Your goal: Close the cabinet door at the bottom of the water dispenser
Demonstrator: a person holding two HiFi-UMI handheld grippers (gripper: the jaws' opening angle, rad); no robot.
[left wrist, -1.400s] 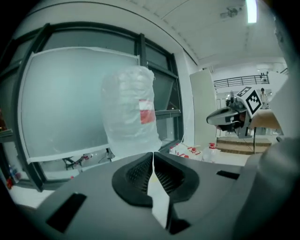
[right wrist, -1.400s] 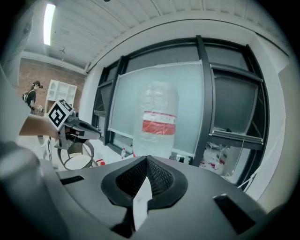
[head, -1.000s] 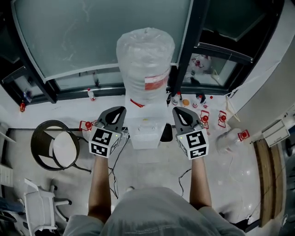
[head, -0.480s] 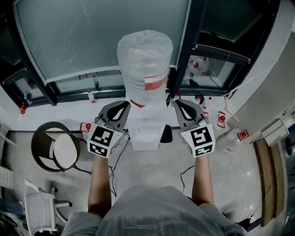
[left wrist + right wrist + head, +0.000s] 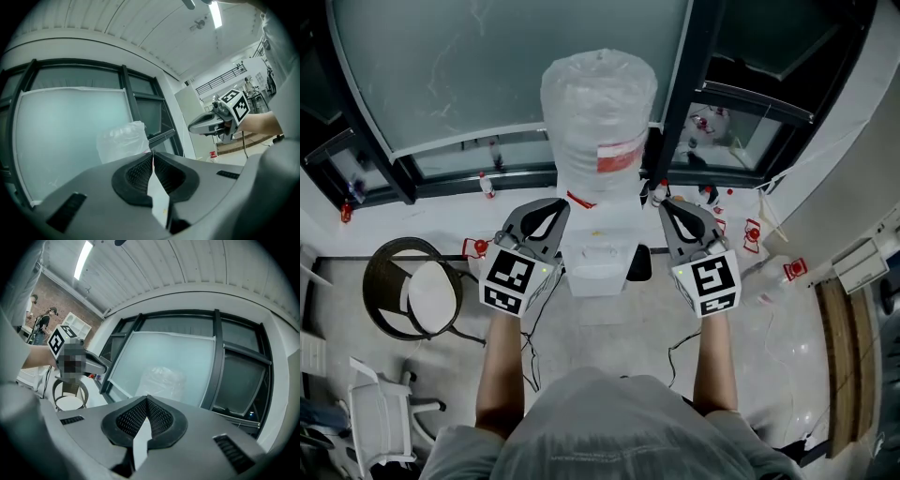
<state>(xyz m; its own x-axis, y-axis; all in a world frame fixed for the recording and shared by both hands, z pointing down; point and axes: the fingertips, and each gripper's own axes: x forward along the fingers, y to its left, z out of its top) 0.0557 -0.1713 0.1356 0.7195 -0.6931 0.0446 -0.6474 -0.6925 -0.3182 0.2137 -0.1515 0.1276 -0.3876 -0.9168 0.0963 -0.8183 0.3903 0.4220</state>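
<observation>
The white water dispenser point(image 5: 598, 255) stands in the middle of the head view, with a plastic-wrapped bottle point(image 5: 598, 112) on top. Seen from above, its bottom cabinet door is hidden. My left gripper point(image 5: 555, 206) hangs level beside the dispenser's left side, and my right gripper point(image 5: 667, 206) beside its right side. Both are shut and hold nothing. In the left gripper view the shut left gripper point(image 5: 152, 155) points past the bottle point(image 5: 123, 140), and the right gripper point(image 5: 213, 123) shows beyond. The right gripper view shows the shut right gripper point(image 5: 147, 400) and the bottle point(image 5: 161, 379).
A round black-framed stool point(image 5: 412, 298) stands at the left, with a white chair point(image 5: 380, 417) near my feet. Small red-capped bottles point(image 5: 755, 234) lie along the dark-framed glass wall point(image 5: 487, 66). A cable point(image 5: 534, 328) runs over the floor in front of the dispenser.
Both grippers have risen a little and now sit closer to the dispenser's top. Their jaws stayed shut.
</observation>
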